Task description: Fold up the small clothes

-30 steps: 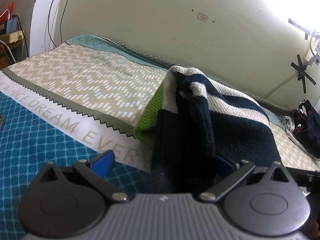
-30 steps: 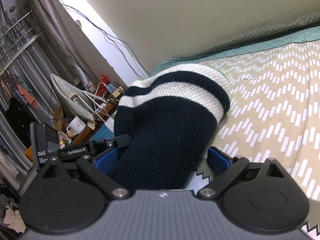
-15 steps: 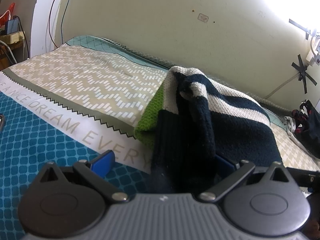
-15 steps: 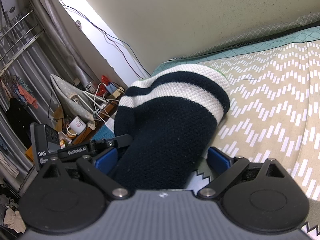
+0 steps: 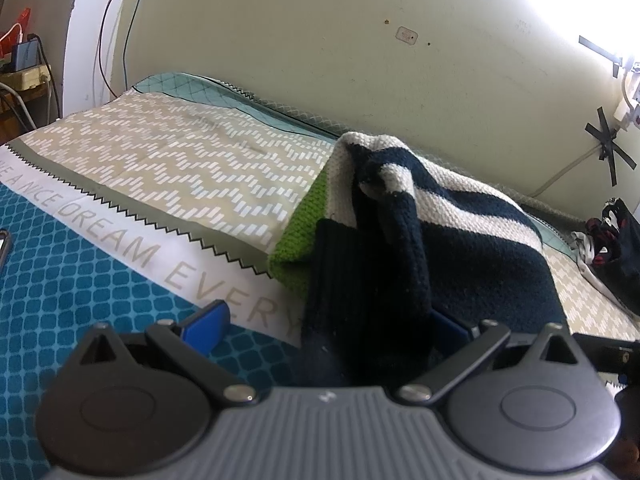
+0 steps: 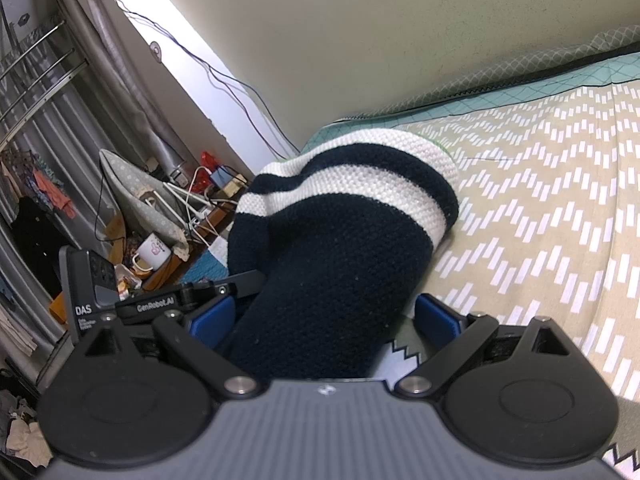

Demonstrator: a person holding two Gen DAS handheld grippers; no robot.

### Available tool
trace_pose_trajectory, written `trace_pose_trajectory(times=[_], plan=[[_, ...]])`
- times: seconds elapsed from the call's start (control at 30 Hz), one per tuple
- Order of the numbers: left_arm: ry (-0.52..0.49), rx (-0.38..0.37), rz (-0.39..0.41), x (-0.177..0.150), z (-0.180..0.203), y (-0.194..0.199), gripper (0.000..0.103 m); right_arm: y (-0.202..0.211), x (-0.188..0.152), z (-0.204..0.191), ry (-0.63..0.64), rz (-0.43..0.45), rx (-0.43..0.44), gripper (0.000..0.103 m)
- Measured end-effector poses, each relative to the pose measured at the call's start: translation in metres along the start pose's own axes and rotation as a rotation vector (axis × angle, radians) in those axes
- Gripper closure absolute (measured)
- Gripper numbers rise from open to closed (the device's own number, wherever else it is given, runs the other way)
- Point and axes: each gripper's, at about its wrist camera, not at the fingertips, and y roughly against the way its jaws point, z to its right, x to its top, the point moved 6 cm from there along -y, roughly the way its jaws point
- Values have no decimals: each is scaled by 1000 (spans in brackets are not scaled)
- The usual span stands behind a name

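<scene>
A small knit sweater [image 5: 448,240], navy with white stripes and a green part [image 5: 304,228], lies bunched and folded over on the bed. My left gripper [image 5: 326,320] is open, its blue pads wide apart, with the navy ribbed hem lying between them. My right gripper [image 6: 324,316] is open too; the navy body of the sweater [image 6: 344,248] drapes between its pads. The left gripper's body [image 6: 172,304] shows at the left of the right wrist view.
The bed cover [image 5: 168,160] has a beige zigzag band, a white lettered band and a teal part [image 5: 60,280]. The wall [image 5: 320,40] runs behind. Dark clothes [image 5: 616,240] lie at the right. A cluttered side table with a mug [image 6: 150,252] stands off the bed.
</scene>
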Motion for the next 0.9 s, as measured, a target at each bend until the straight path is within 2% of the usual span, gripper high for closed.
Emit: trace_pose_trajectory(times=[0.2,0.4,0.63,0.67,0.8,0.9], plan=[[74,-52,41,0,-8,5,0,2,0,2,-9,6,7,13],[1,16,16,-1,2,0,0,-1,1,0,-7,2,3,13],[3,-35,-41,3,-3,1,0,-1,0,3,-4,0,5,13],[19,-54,-53,5,-5,2,0,0,-1,4,1,-3,2,13],[120,-206,-69,9,-7,10,0,-2,-1,3,0,-1,4,13],[132,-245,-90,8,-4,8,0,-3,0,4,-3,1,1,13]])
